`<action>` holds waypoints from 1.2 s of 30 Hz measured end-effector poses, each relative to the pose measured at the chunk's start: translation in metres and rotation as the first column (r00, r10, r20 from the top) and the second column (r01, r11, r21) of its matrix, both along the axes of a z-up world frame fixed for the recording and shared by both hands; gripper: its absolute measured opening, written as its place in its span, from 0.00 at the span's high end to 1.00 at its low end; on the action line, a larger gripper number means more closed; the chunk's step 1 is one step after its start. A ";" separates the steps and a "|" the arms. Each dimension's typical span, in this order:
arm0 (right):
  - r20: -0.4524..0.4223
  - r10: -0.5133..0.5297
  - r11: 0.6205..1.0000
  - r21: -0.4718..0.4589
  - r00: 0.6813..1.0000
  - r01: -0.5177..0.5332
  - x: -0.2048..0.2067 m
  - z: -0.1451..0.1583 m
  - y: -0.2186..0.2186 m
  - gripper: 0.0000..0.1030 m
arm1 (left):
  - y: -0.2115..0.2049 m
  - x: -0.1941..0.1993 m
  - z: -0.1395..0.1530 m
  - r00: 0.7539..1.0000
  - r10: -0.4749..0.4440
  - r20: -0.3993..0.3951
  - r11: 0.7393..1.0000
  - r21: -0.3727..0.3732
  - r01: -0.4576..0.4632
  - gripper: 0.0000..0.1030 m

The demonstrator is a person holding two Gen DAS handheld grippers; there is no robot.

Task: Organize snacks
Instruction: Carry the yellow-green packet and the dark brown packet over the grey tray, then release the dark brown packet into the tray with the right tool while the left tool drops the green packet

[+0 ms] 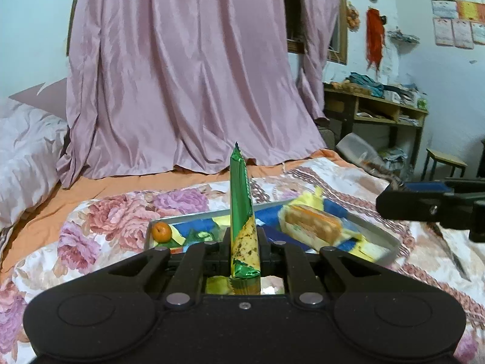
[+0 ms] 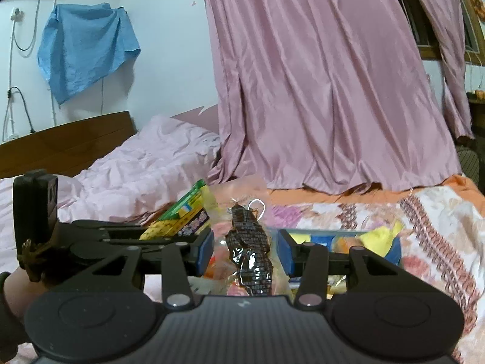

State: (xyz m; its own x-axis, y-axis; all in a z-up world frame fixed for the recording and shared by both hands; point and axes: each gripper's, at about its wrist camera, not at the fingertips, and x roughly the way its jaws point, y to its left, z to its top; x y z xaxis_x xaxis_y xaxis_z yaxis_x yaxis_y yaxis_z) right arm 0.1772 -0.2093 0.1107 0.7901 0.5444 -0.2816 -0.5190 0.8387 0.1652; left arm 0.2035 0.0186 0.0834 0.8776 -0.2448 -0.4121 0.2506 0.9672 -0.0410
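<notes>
While clamped upright between the narrow jaws of the left hand-held gripper (image 1: 245, 250), a long green foil snack packet with a yellow biscuit print (image 1: 242, 212) stands over the bed. Right hand-held gripper (image 2: 245, 250) has blue pads spread wide, with a dark brown crinkled wrapper snack (image 2: 251, 248) lying loose between them, touching neither pad as far as I can tell. Just beyond, shallow metal tray (image 1: 376, 233) on the floral bedspread (image 1: 115, 215) holds a small orange fruit (image 1: 161, 231), a blurred clear-wrapped sandwich biscuit pack (image 1: 312, 223) and yellow wrappers. Farther back hangs a pink satin curtain (image 1: 188, 69).
</notes>
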 end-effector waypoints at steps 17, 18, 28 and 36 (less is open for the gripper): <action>-0.180 -0.114 0.980 -0.180 0.977 0.081 0.128 -0.084 0.039 0.51 | -0.001 0.113 -0.066 0.981 0.095 -0.167 0.995 0.007 -0.096 0.87; -0.195 -0.116 0.980 -0.181 0.974 0.080 0.131 -0.090 0.039 0.51 | -0.002 0.113 -0.069 0.981 0.091 -0.173 0.996 0.014 -0.089 0.86; -0.205 -0.116 0.979 -0.186 0.972 0.078 0.120 -0.098 0.033 0.41 | 0.000 0.102 -0.075 0.982 0.095 -0.164 0.995 0.028 -0.092 0.69; -0.124 -0.095 0.981 -0.182 0.988 0.072 0.081 -0.078 0.024 0.14 | 0.005 0.070 -0.058 0.987 0.096 -0.126 0.995 0.008 -0.096 0.41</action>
